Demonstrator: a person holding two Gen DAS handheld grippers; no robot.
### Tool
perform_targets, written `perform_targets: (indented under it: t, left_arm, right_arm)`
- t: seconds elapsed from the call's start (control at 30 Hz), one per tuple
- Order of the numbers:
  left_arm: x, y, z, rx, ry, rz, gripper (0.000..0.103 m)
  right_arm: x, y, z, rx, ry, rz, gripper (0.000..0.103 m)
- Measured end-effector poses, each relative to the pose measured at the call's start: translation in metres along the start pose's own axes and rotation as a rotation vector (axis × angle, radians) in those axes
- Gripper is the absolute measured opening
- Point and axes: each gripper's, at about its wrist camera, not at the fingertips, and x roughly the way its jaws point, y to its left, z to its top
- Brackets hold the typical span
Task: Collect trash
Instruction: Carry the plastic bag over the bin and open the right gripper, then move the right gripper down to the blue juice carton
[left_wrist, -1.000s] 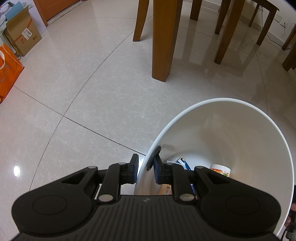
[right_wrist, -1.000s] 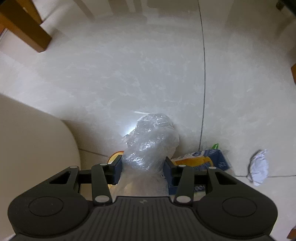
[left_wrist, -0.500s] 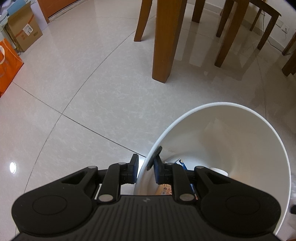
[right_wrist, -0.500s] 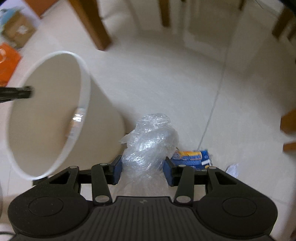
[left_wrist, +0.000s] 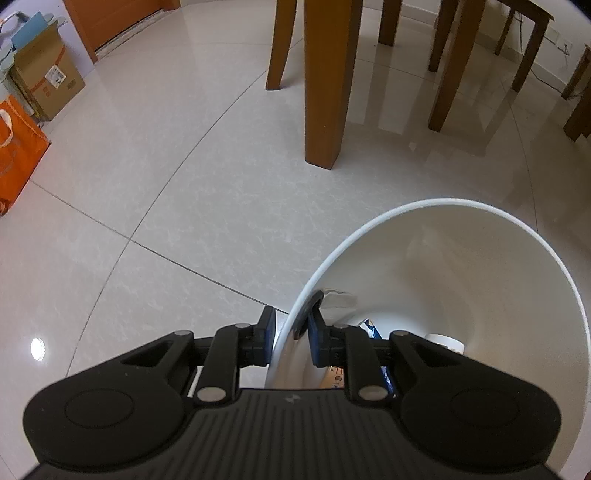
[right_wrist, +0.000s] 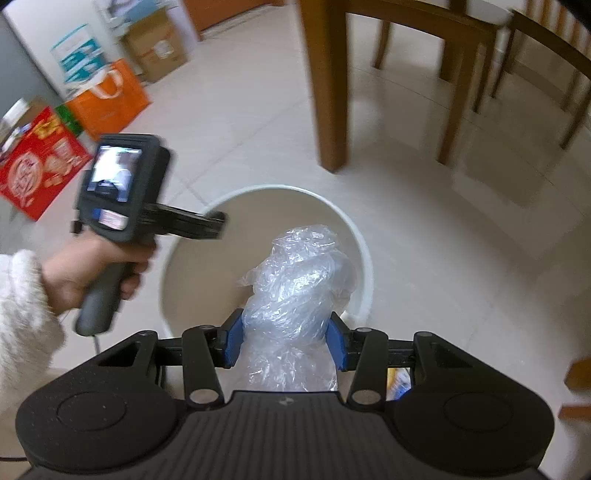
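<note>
The left gripper (left_wrist: 290, 341) is clamped on the white bin's (left_wrist: 436, 202) rim at 9 o'clock. The right gripper (right_wrist: 284, 341) grips a crumpled plastic bag (right_wrist: 299, 280) above the bin's opening.

1 bin (right_wrist: 364, 258), 1 plastic wad (right_wrist: 295, 284), 2 claws (left_wrist: 290, 341) (right_wrist: 284, 341), 1 orange bag (right_wrist: 110, 98).
</note>
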Motion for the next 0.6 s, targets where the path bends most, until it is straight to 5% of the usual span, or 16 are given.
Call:
perform_targets:
  t: [0.07, 0.2, 0.6]
  left_arm:
    - [0.000, 0.001, 0.001, -0.002, 0.001, -0.003, 0.017]
    - [0.001, 0.002, 0.001, -0.003, 0.001, -0.006, 0.017]
    - [0.000, 0.004, -0.001, -0.012, 0.001, -0.010, 0.017]
  right_arm:
    - [0.002, 0.014, 0.008, -0.076, 0.013, 0.040, 0.054]
    - [-0.002, 0.031, 0.015, -0.159, 0.003, 0.044, 0.087]
    - [-0.002, 0.016, 0.010, -0.308, 0.035, 0.095, 0.087]
